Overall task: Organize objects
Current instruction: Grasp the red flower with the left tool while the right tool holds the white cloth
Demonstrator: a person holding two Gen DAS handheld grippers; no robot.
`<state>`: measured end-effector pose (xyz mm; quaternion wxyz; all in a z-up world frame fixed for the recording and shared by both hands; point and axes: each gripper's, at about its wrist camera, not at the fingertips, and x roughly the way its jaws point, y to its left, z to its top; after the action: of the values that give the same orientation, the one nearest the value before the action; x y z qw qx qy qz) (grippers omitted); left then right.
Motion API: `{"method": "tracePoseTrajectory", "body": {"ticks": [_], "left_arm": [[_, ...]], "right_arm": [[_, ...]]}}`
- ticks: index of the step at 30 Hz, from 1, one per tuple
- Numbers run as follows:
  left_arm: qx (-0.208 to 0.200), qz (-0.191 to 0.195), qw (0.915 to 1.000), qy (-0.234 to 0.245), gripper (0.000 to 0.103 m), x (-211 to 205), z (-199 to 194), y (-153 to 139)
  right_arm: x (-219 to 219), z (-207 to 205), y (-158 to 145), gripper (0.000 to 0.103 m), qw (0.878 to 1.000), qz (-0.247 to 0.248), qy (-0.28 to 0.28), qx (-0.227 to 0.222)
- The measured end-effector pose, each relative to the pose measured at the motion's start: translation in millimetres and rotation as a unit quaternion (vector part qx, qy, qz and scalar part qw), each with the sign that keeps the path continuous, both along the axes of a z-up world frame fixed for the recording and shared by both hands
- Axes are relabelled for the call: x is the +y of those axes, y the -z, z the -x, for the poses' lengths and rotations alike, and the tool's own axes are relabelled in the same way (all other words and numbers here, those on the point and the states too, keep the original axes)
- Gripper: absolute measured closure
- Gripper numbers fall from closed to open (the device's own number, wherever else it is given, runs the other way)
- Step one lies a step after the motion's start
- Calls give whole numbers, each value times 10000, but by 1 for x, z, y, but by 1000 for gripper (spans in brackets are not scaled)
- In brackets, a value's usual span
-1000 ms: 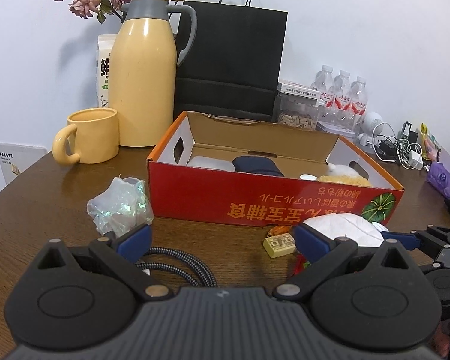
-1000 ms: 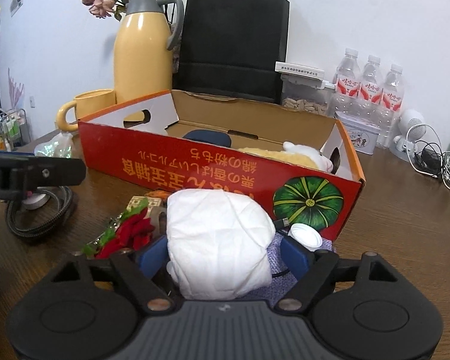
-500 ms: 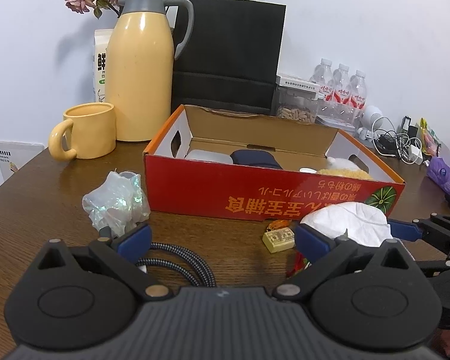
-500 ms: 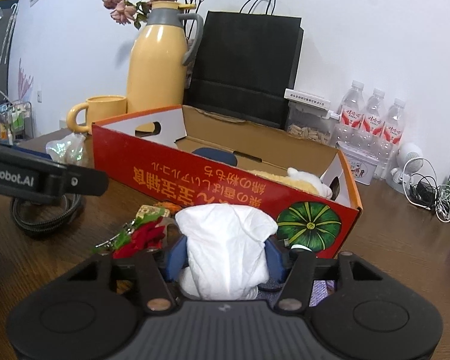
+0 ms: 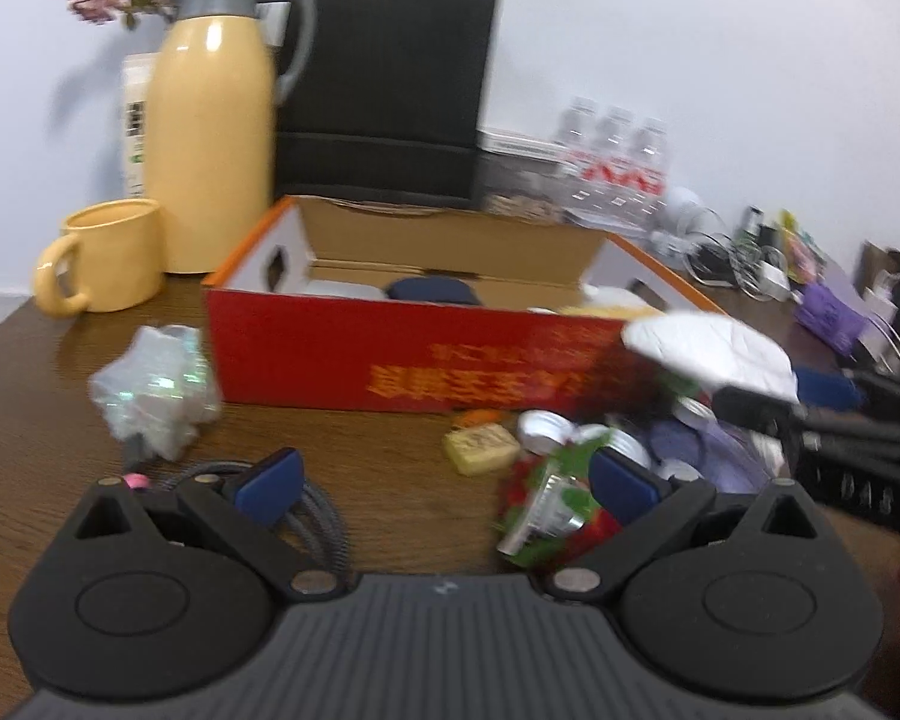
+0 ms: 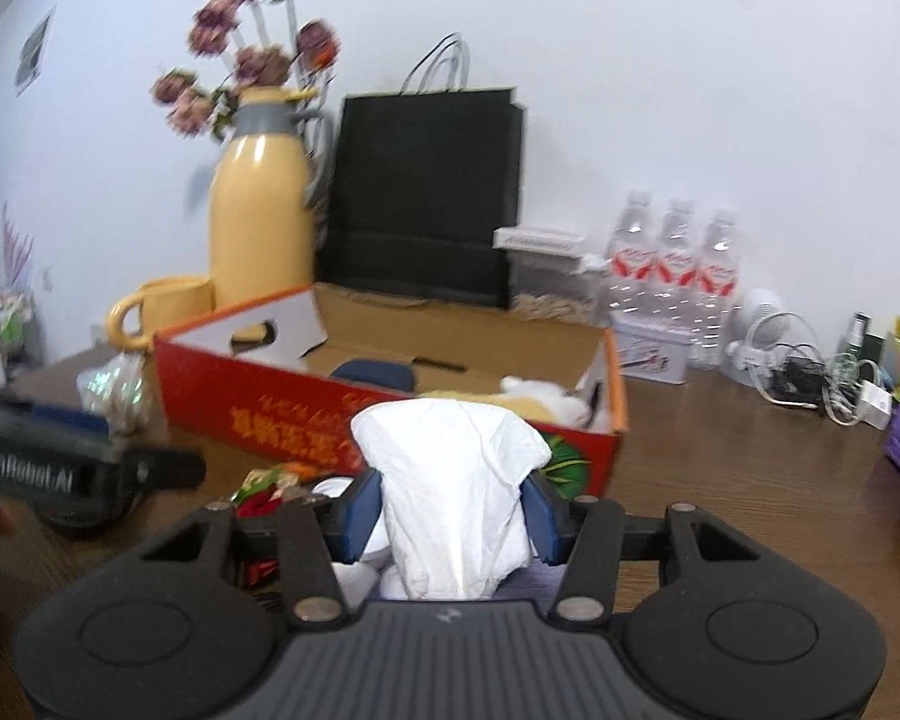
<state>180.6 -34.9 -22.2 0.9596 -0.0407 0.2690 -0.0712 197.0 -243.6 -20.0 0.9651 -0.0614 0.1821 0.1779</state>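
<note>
My right gripper [image 6: 450,504] has its jaws closing on a crumpled white tissue bundle [image 6: 450,480], and the pads press its sides. The bundle hangs above the table in front of the red cardboard box [image 6: 270,402]. In the left wrist view the same bundle [image 5: 708,354] is level with the box's front right corner [image 5: 330,354]. The box holds a dark blue item [image 6: 378,372] and a yellow-white plush [image 6: 534,396]. My left gripper [image 5: 444,480] stands open low over the table with nothing between its pads.
In front of the box lie a yellow block [image 5: 480,447], a red and green foil item [image 5: 546,510], white caps and purple cloth [image 5: 690,438]. A crumpled shiny wrap [image 5: 156,396] and braided cable [image 5: 318,516] lie left. Mug [image 5: 108,255], thermos [image 5: 210,150], black bag [image 5: 384,96] and bottles [image 5: 618,162] stand behind.
The right gripper's jaws narrowed onto the white bundle and lifted it off the table toward the box. The left gripper stayed open and turned slightly.
</note>
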Motion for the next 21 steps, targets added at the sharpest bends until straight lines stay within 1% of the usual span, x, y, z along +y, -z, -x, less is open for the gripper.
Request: {"method": "tracePoseTrajectory", "body": {"ticks": [3, 9, 10, 11, 12, 13, 14, 15, 18, 21], "left_arm": [[57, -29, 9999, 154, 0, -11, -1, 4], [363, 76, 9992, 145, 0, -22, -17, 11], [420, 103, 9990, 124, 2, -23, -20, 12], [476, 142, 9987, 129, 11, -22, -22, 13], [527, 188, 9983, 149, 23, -23, -24, 14], [563, 234, 9980, 175, 31, -23, -25, 15], [604, 250, 9977, 193, 51, -23, -25, 16], [632, 253, 9975, 188, 64, -23, -25, 17], [535, 335, 9977, 238, 65, -21, -23, 16], [391, 302, 9986, 207, 66, -22, -18, 12]], "right_arm": [[-6, 2, -2, 54, 9999, -71, 81, -32], [-7, 5, -3, 54, 9999, -72, 71, -78], [-7, 6, -3, 53, 9999, -71, 62, -87], [-7, 6, -3, 53, 9999, -70, 50, -90], [-6, 6, -3, 53, 9999, -65, 40, -90], [-6, 6, -3, 53, 9999, -63, 27, -86], [-6, 6, -3, 53, 9999, -63, 18, -83], [-5, 7, -3, 53, 9999, -62, 13, -85], [-5, 7, -3, 53, 9999, -67, 7, -103], [-5, 7, -3, 53, 9999, -71, 13, -110]]}}
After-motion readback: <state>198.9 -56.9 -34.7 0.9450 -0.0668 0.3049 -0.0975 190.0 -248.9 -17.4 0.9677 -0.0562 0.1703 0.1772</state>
